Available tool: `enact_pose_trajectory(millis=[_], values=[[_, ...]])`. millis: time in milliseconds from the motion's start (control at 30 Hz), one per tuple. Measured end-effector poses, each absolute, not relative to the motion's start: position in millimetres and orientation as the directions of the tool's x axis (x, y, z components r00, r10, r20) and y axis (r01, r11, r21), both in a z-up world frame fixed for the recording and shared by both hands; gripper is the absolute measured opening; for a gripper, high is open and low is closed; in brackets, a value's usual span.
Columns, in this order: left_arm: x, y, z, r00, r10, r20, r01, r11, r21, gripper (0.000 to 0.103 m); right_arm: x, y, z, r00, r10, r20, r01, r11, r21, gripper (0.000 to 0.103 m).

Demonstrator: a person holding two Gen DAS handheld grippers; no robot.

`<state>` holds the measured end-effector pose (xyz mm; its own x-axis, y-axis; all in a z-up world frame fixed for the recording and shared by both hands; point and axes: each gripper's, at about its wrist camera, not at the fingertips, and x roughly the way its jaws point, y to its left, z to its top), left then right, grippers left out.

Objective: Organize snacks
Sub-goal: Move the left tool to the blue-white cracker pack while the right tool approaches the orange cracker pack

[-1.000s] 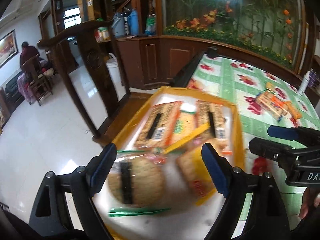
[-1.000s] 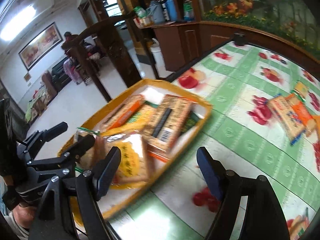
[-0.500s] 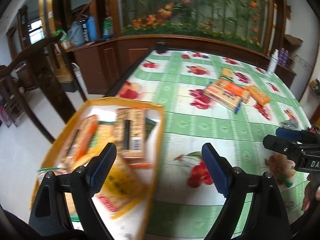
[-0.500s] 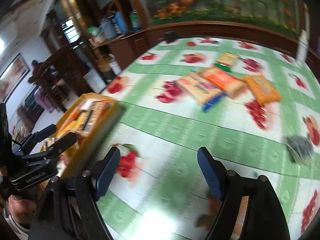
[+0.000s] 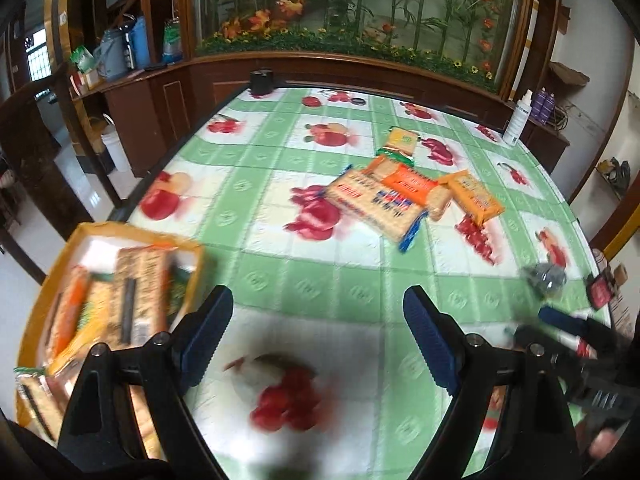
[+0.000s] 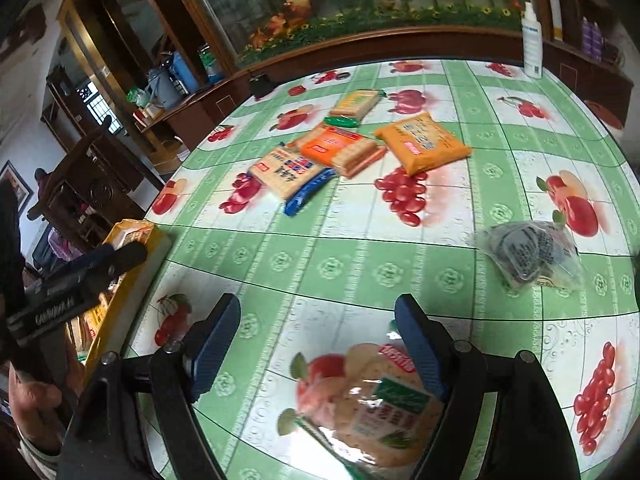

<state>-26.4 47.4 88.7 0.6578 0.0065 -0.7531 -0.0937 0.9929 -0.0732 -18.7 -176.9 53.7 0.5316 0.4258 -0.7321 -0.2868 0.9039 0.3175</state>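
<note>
A yellow tray [image 5: 100, 232] with several cracker packs stands at the table's left edge; its corner also shows in the right wrist view [image 6: 132, 232]. A heap of snack packs [image 5: 384, 196] lies mid-table, with an orange pack [image 6: 424, 142] beside it. A round cracker pack [image 6: 376, 412] lies just under my right gripper [image 6: 316, 336], which is open and empty. A dark wrapped snack [image 6: 528, 250] lies to the right. My left gripper [image 5: 316, 328] is open and empty above the cloth, right of the tray.
The table has a green fruit-print cloth [image 5: 280, 168]. A black jar [image 5: 262, 82] stands at the far edge and a white spray bottle [image 6: 532, 44] at the far right. Wooden cabinets and a chair [image 6: 84, 184] stand to the left.
Both grippers have swung right, away from the tray toward the middle of the table. The loose snack heap and the round cracker pack came into view.
</note>
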Motion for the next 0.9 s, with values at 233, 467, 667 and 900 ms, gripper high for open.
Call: enact_pose_trajectory(millis=[233,467,667,900], values=[[32,30,81,0.625,0.007,-0.780,-0.143,0.984,-0.105,0.087,-5,-188,59,0.530,0.420,-0.737,-0.294,0.906,0.305,0.080],[96,24,56,0.551,-0.006,-0.834,-0.193,0.972,-0.135,0.087,9,-207,59,0.536,0.429,-0.727,-0.270,0.903,0.334,0.080],[125,15,49,0.542,0.001,-0.840,-0.209,0.969,-0.133,0.087,21,-214,52,0.522,0.438,-0.732,-0.255,0.899,0.356,0.080],[146,8,30,0.505,-0.015,-0.863,-0.209,0.968,-0.139,0.087,32,-213,52,0.517,0.436,-0.737,-0.253,0.900,0.355,0.080]])
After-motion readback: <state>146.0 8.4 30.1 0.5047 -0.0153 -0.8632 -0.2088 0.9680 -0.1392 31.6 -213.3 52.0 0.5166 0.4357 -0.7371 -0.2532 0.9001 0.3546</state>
